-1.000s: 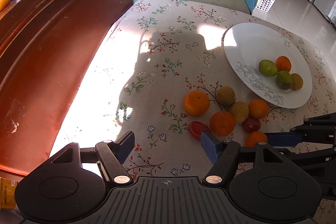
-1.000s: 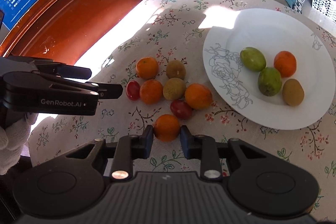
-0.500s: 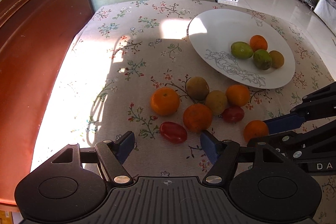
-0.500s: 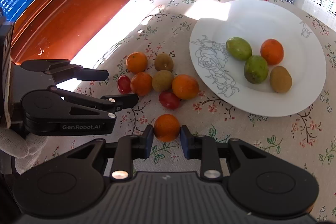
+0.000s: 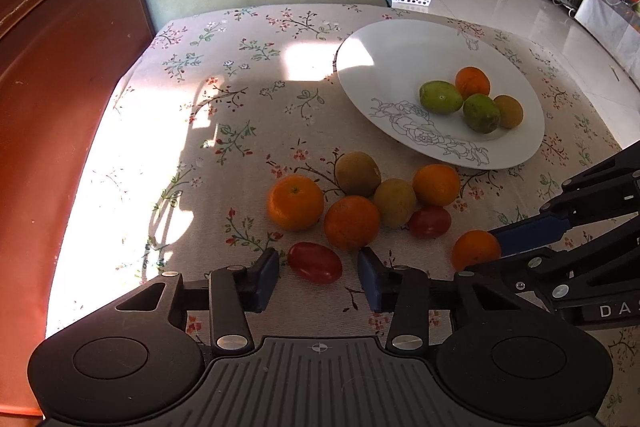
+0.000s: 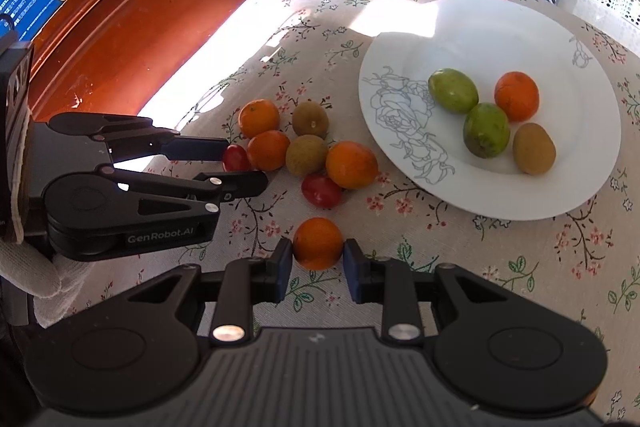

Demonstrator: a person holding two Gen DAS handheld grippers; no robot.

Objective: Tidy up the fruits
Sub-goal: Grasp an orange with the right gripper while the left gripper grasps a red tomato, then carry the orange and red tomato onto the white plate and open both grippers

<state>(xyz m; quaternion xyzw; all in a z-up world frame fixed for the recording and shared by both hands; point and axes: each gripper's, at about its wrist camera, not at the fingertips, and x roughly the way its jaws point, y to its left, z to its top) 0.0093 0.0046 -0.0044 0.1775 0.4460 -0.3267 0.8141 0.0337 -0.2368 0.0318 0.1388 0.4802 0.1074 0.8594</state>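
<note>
**Fruit sorting: both grippers at the loose pile**

The right gripper (image 6: 318, 263) was clamped on a small round orange (image 6: 319, 242), at 7 o'clock from the white rose-printed plate (image 6: 520, 27). The left gripper's (image 5: 318, 273) jaws were closing around a red oval tomato (image 5: 315, 262); pads not yet touching. Four fruits were noted on the plate.
</note>
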